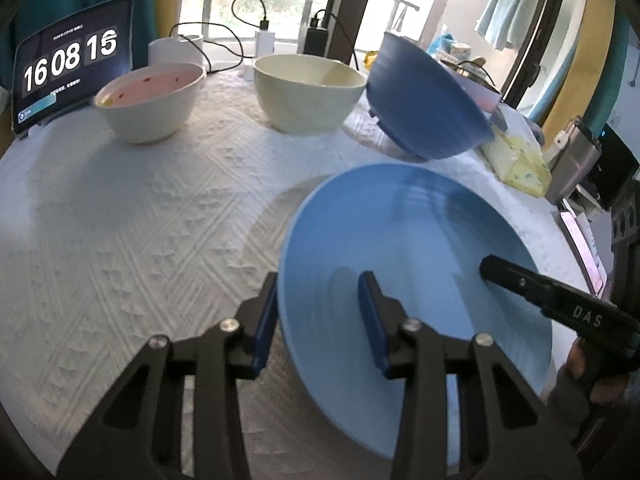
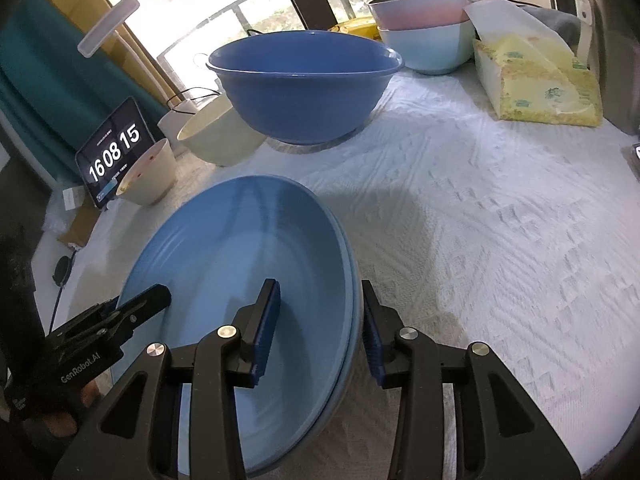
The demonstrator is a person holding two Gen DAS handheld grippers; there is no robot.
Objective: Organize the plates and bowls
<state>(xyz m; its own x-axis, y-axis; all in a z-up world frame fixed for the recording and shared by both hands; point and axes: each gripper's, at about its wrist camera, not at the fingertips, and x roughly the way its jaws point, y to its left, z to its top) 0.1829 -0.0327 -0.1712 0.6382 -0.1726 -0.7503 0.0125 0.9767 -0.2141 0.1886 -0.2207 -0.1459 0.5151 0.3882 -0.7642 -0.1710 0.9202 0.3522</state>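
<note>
Daylight pours in from the window (image 1: 256,0) behind the table, blown out to white in both my views. It leaves soft shadows on the tablecloth (image 1: 120,220) in front of the bowls. The light blue plate (image 2: 240,280) shows smeared streaks of motion blur. Straight lines bend hard toward the dark, vignetted corners.

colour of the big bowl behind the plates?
Dark blue bowl, inside and out. Clearest in the right wrist view.

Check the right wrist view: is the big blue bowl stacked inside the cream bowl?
No, the big blue bowl stands on the tablecloth by itself, beside the cream bowl.
</note>
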